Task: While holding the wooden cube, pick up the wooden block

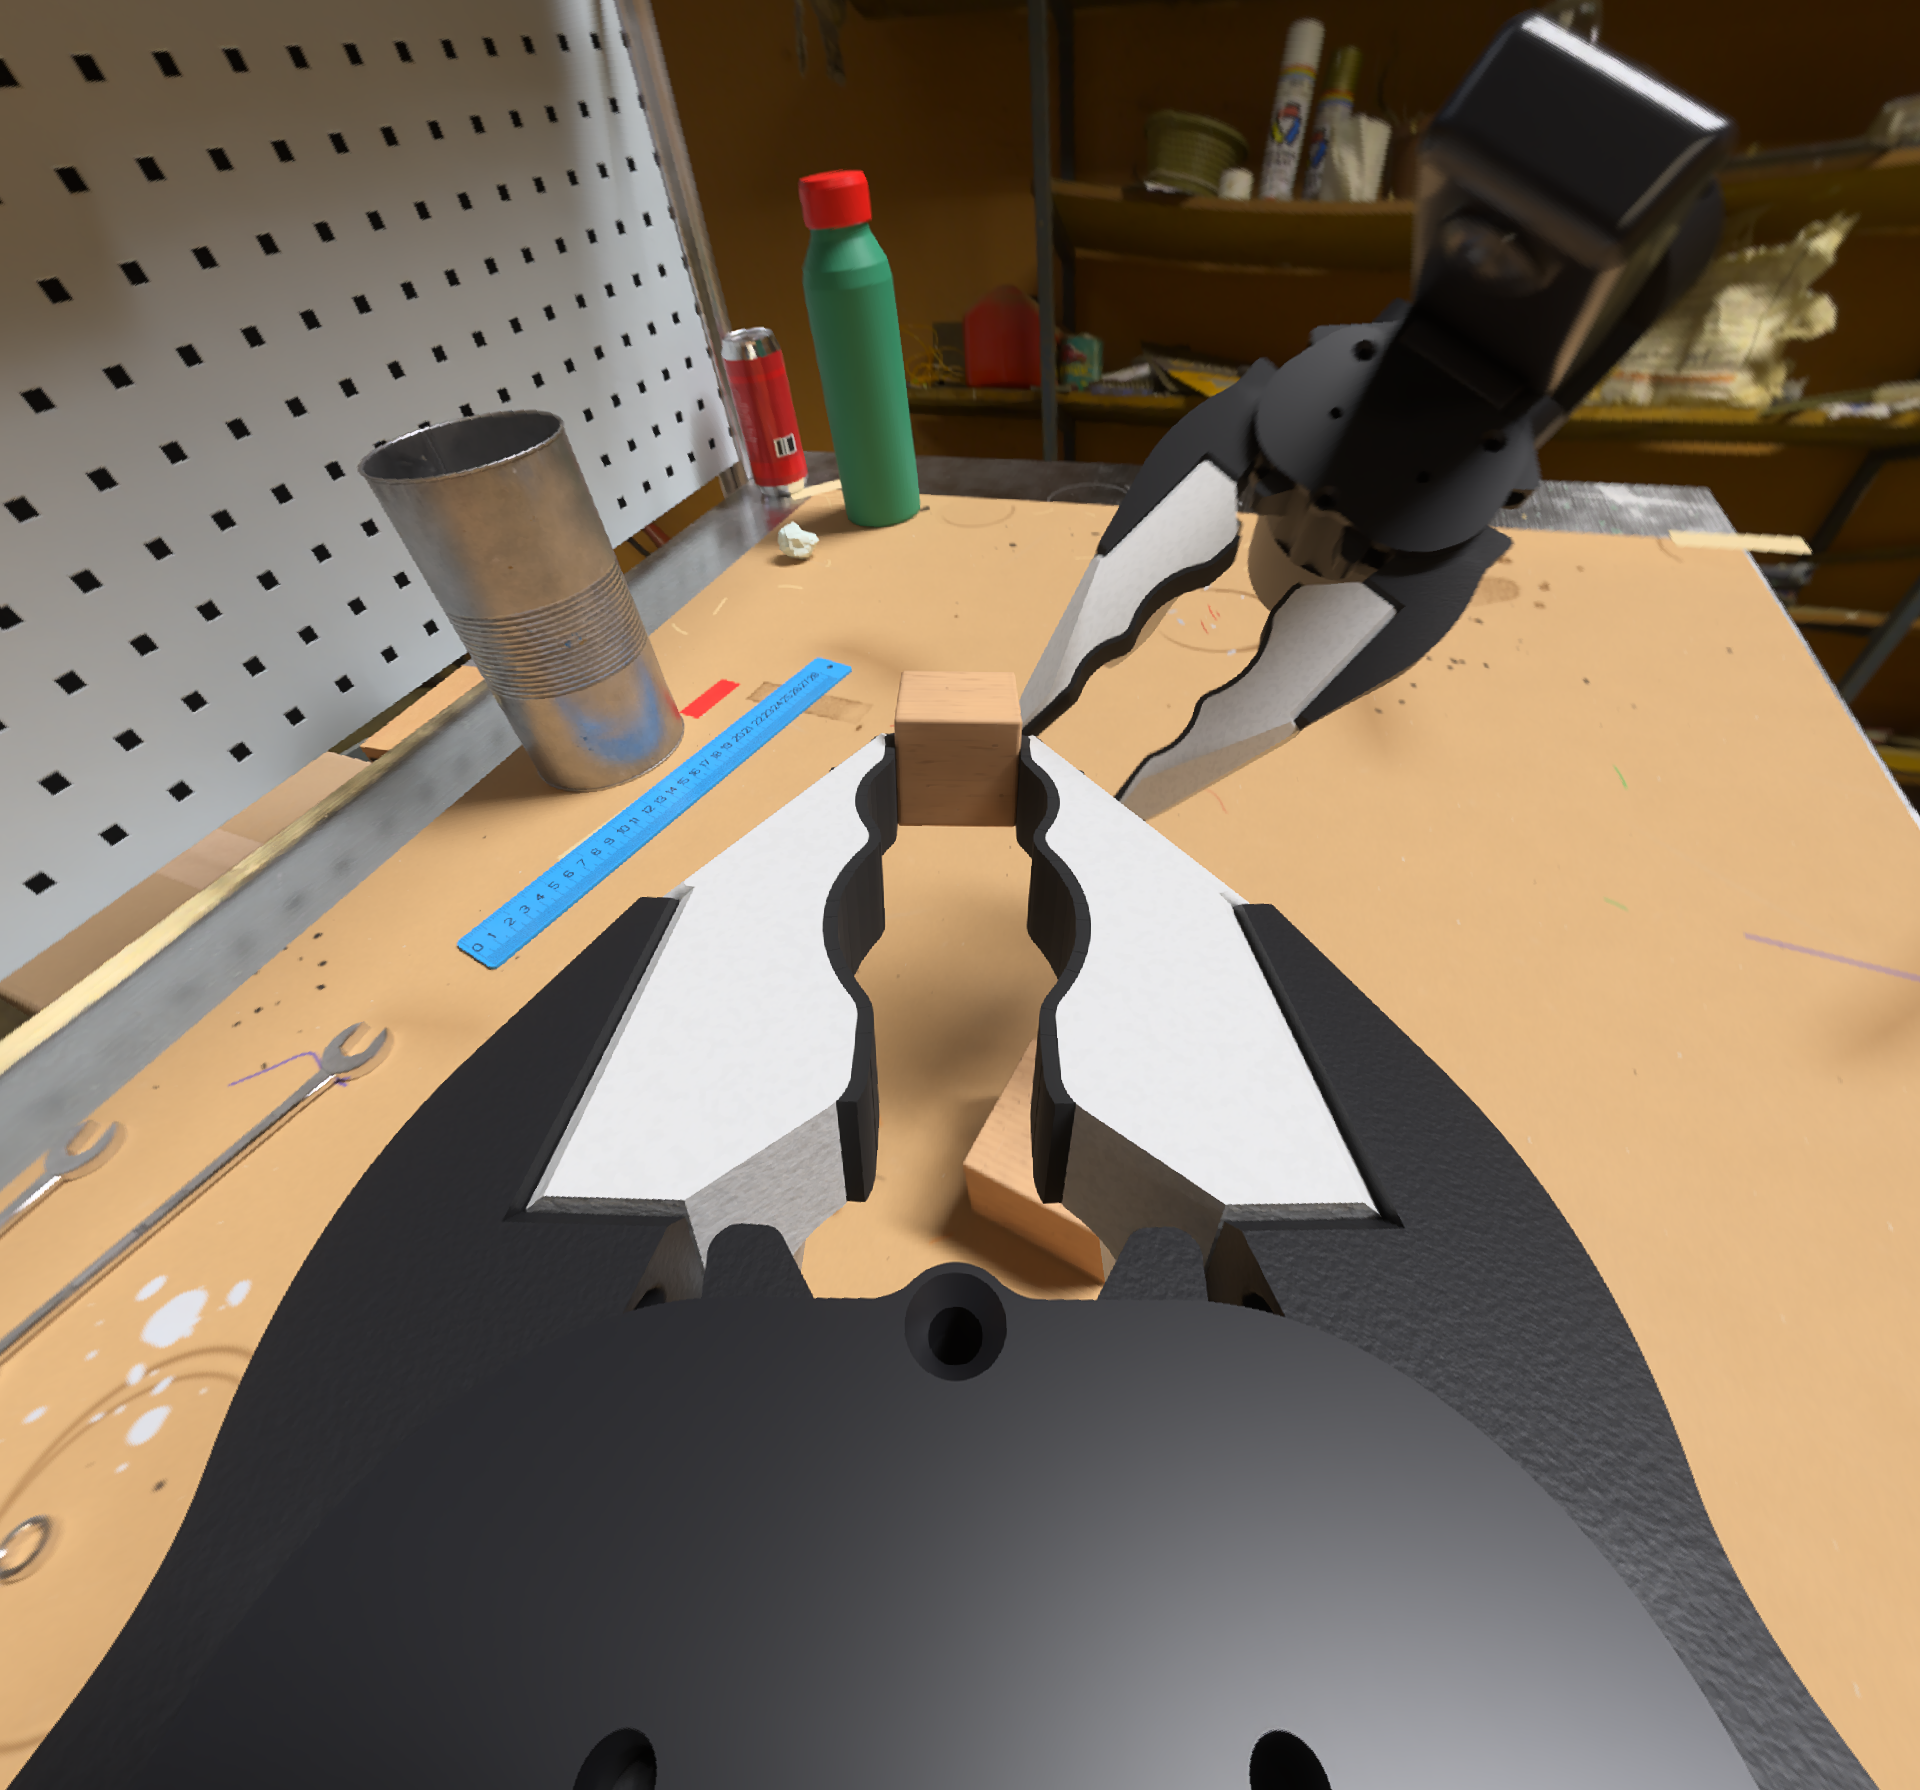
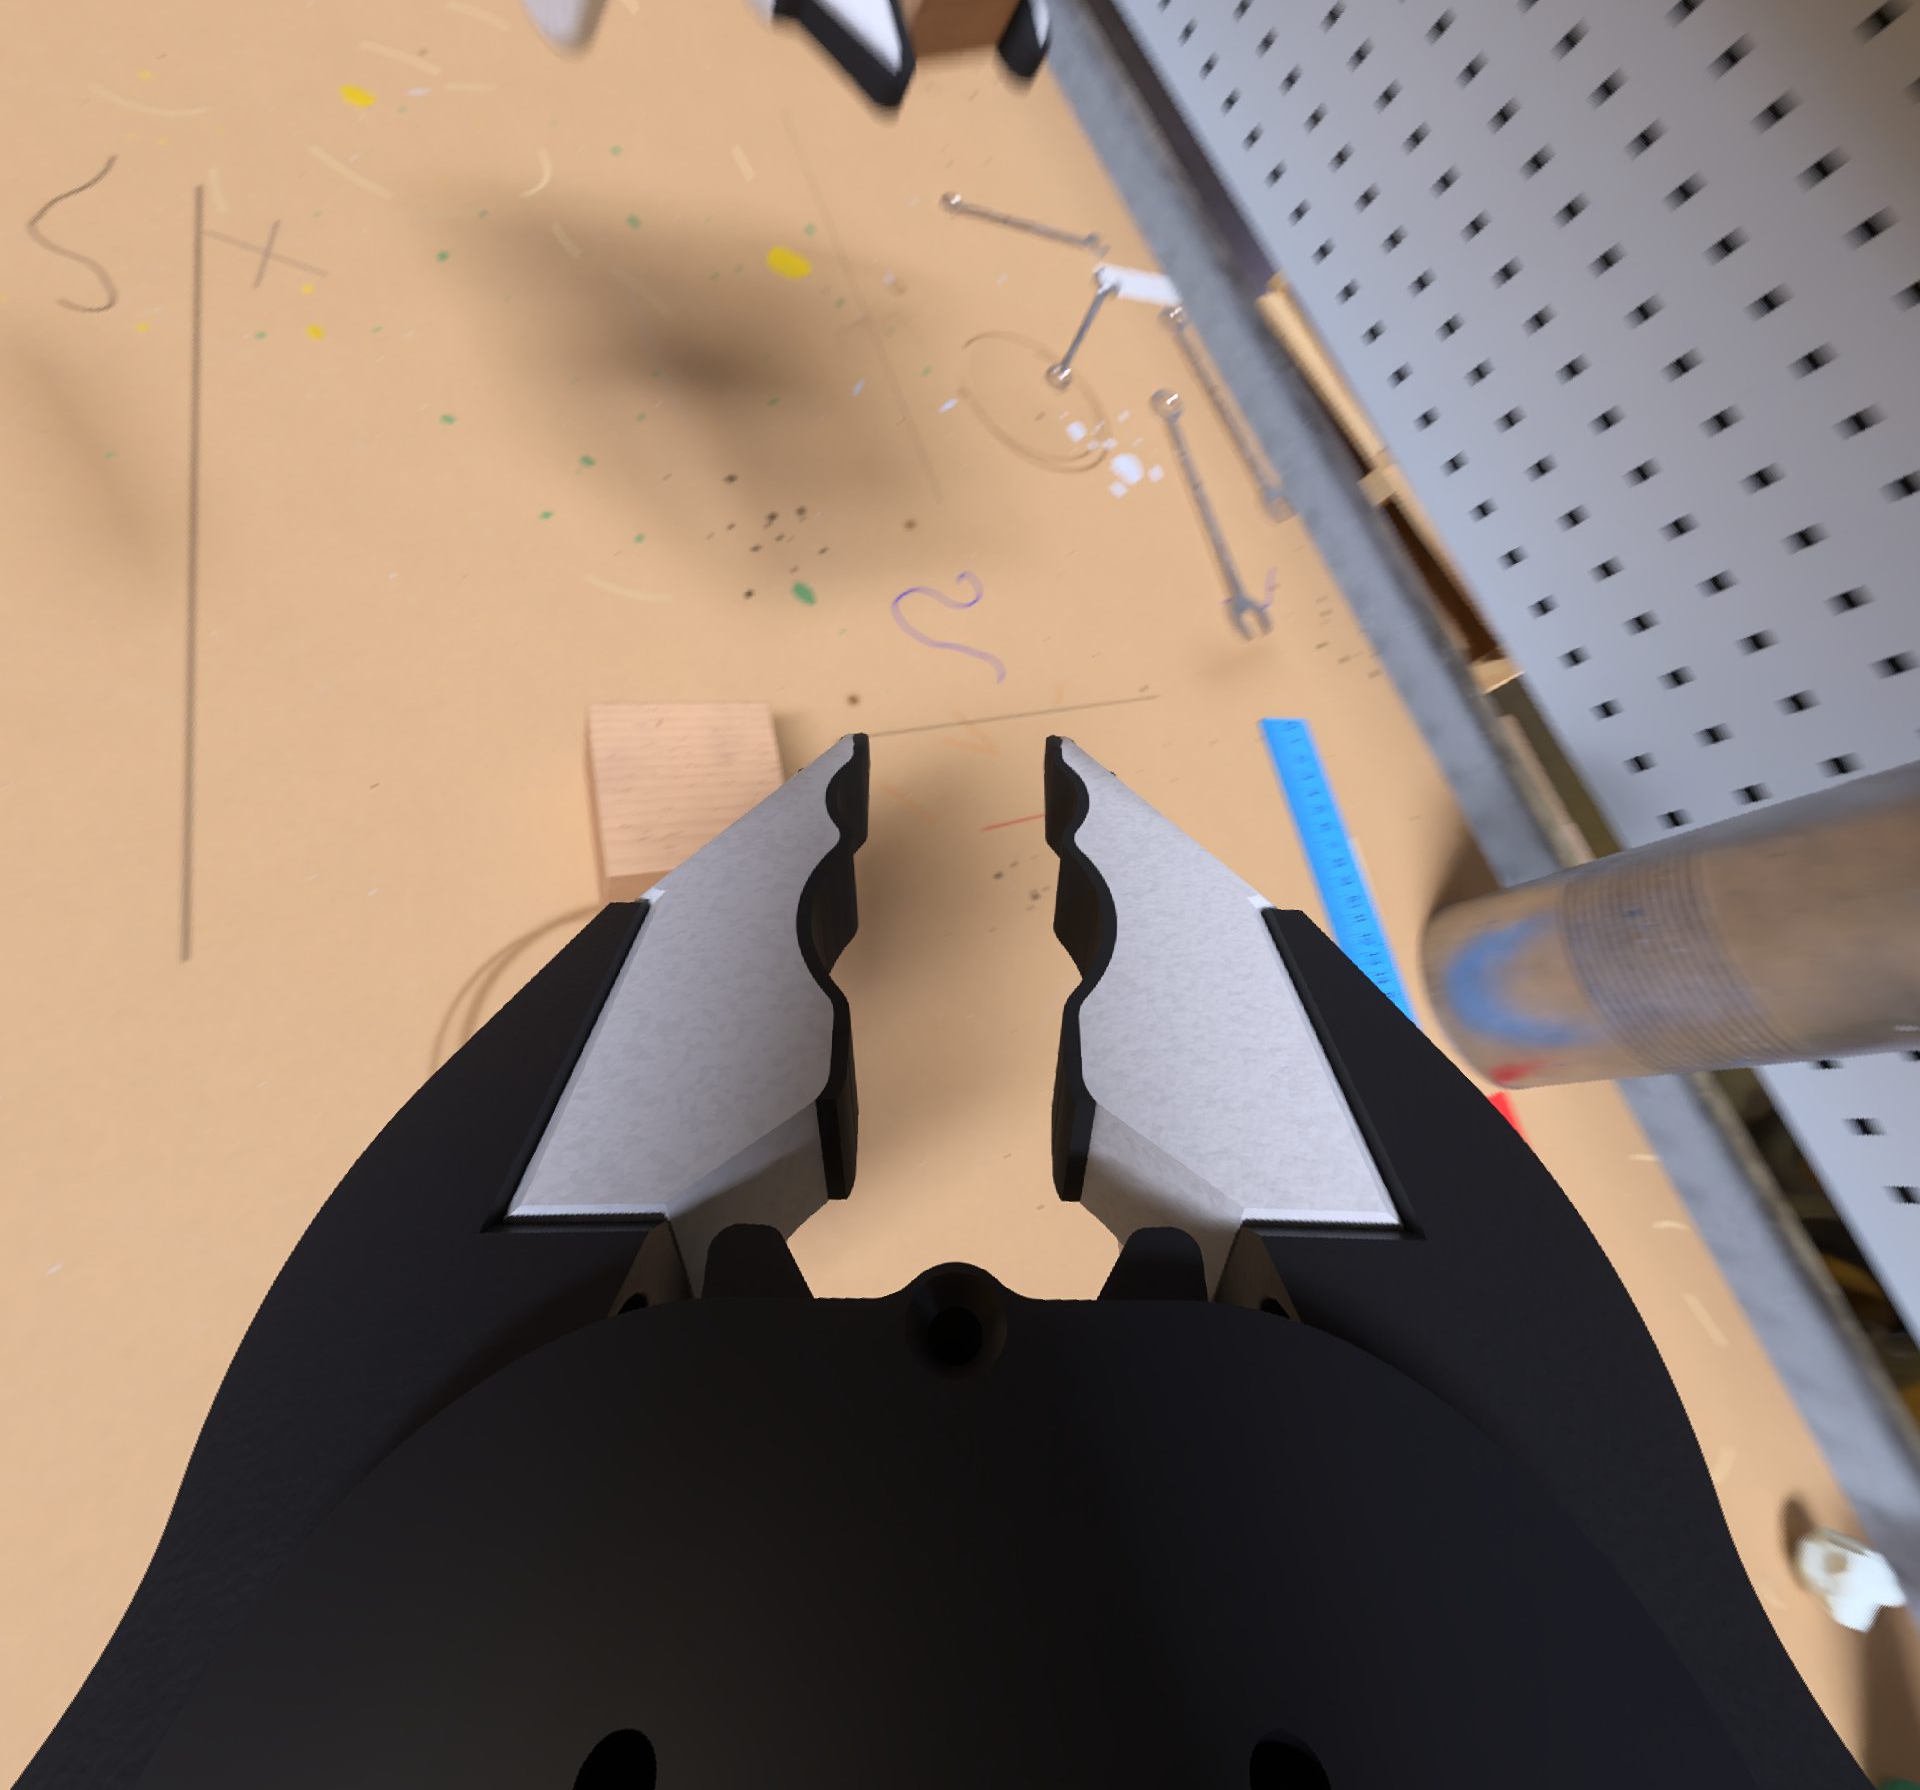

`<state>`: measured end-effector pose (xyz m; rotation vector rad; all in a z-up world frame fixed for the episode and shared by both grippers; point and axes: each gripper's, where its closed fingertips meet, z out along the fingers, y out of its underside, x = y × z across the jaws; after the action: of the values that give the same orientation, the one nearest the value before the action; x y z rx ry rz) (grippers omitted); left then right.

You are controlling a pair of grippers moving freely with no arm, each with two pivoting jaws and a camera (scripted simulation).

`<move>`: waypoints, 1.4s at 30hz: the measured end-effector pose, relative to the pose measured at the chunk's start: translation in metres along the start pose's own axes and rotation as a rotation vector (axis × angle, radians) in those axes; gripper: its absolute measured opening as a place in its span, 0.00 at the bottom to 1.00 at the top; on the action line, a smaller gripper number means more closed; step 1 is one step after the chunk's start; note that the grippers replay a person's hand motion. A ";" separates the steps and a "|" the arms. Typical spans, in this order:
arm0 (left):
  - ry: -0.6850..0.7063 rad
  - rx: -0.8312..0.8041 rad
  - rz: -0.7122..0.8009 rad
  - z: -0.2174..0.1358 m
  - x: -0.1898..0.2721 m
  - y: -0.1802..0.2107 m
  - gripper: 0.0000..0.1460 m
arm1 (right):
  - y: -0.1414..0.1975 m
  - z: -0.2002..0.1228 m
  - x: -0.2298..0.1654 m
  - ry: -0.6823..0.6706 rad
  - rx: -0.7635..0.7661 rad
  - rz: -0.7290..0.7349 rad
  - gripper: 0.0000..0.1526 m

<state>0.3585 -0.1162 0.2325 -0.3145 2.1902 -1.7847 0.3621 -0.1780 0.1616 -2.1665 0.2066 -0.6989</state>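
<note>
- My left gripper [image 1: 956, 753] pinches the wooden cube [image 1: 956, 748] at its fingertips, lifted clear of the workbench [image 1: 1455, 909]; I judge that half of the task done.
- My right gripper [image 2: 956, 753] hangs spread and empty above the bench, so the pickup is not yet made.
- The wooden block [image 2: 681, 790] lies flat on the bench, just left of my right fingers, partly hidden behind one; it is not between them.
- In the left wrist view the block shows low, under my left claw.
- Nearby stand a metal cup [image 1: 520, 597], a blue ruler [image 1: 655, 810], a green bottle [image 1: 857, 358], a red can [image 1: 764, 410], and wrenches [image 2: 1210, 514] along the pegboard [image 2: 1558, 286].
- Nothing lies between claw and block; only my left gripper hovers close.
</note>
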 end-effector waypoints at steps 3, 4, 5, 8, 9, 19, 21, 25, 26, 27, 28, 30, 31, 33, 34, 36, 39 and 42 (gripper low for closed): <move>0.043 -0.026 0.029 -0.010 0.002 -0.006 0.15 | 0.018 0.012 -0.015 -0.099 -0.068 0.039 0.27; 0.042 -0.027 0.043 -0.014 0.001 -0.008 0.15 | 0.024 0.016 -0.021 -0.129 -0.088 0.045 0.30; 0.045 -0.035 0.056 -0.018 0.001 -0.010 0.15 | 0.029 0.021 -0.028 -0.161 -0.100 0.046 0.32; 0.045 -0.040 0.085 -0.028 -0.002 -0.015 0.15 | 0.041 0.036 -0.049 -0.261 -0.139 0.052 0.39; 0.047 -0.041 0.090 -0.031 -0.003 -0.016 0.15 | 0.045 0.041 -0.056 -0.293 -0.162 0.053 0.42; 0.019 -0.021 0.101 -0.048 -0.019 -0.023 0.15 | 0.073 0.089 -0.091 -0.404 -0.303 -0.010 0.50; 0.018 -0.014 0.095 -0.050 -0.022 -0.023 0.15 | 0.073 0.094 -0.093 -0.420 -0.290 0.035 0.48; 0.011 -0.005 0.083 -0.054 -0.028 -0.022 0.15 | 0.074 0.096 -0.093 -0.449 -0.277 0.084 0.44; 0.010 -0.004 0.080 -0.054 -0.029 -0.022 0.15 | 0.073 0.097 -0.093 -0.455 -0.273 0.101 0.44; 0.009 -0.004 0.079 -0.055 -0.030 -0.022 0.15 | 0.072 0.098 -0.092 -0.462 -0.269 0.129 0.44; 0.007 -0.003 0.078 -0.055 -0.030 -0.022 0.15 | 0.072 0.098 -0.092 -0.470 -0.263 0.164 0.44; 0.005 -0.003 0.077 -0.056 -0.031 -0.022 0.15 | 0.071 0.097 -0.089 -0.480 -0.250 0.217 0.44; 0.002 -0.004 0.077 -0.056 -0.032 -0.021 0.15 | 0.069 0.097 -0.088 -0.483 -0.238 0.247 0.44; -0.002 -0.003 0.076 -0.057 -0.033 -0.022 0.15 | 0.062 0.094 -0.083 -0.495 -0.194 0.338 0.44; -0.004 -0.002 0.075 -0.057 -0.033 -0.022 0.15 | 0.057 0.093 -0.079 -0.502 -0.162 0.394 0.44; -0.006 -0.003 0.075 -0.057 -0.034 -0.021 0.15 | 0.047 0.089 -0.070 -0.513 -0.093 0.503 0.44; -0.008 -0.005 0.073 -0.056 -0.035 -0.020 0.15 | 0.034 0.082 -0.056 -0.527 0.003 0.637 0.44; -0.009 -0.008 0.071 -0.055 -0.035 -0.019 0.15 | 0.031 0.077 -0.046 -0.523 0.052 0.712 0.44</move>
<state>0.3707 -0.0572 0.2644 -0.2426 2.1744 -1.7346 0.3687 -0.1291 0.0811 -1.9501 0.6233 0.2594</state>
